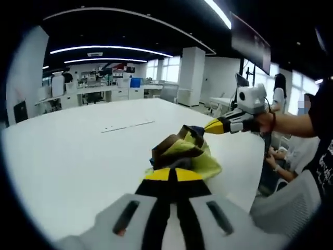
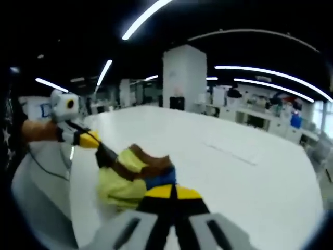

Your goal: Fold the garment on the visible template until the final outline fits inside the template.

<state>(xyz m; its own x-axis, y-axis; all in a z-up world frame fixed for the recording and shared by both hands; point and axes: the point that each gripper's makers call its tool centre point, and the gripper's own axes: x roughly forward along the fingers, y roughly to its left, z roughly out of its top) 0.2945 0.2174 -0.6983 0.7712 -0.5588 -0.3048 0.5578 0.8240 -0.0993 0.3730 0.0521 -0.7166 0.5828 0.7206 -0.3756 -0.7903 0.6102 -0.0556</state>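
We have the garment (image 1: 184, 151) bunched up and lifted between our two tools, a crumpled yellow bundle with brown and blue patches, hanging just over the white bench (image 1: 78, 151). It is not spread flat and we see no neat fold in it, so we judge the task to be at an early stage: the cloth has yet to be laid out, folded and squared off. Faint lines on the bench (image 1: 127, 126) toward 12 o'clock may be the template, but they are too thin for us to be sure. If so, the garment sits well short of them, nearer our edge.

In the left gripper view our left tool (image 1: 176, 174) rises from 6 o'clock, its yellow-tipped jaws pressed together on the near hem of the bundle. From 3 o'clock the right tool (image 1: 213, 126) reaches in, held by a hand (image 1: 265, 122), its tip pinching the far corner of the cloth.

In the right gripper view the picture mirrors: our right tool (image 2: 169, 194) comes up from 6 o'clock, jaws closed on the blue-and-brown edge of the garment (image 2: 127, 179), and the left tool (image 2: 101, 148) enters from 9 o'clock, gripping the opposite side. Both arms are stretched forward and drawn toward each other, so the fabric sags between them rather than pulling taut.
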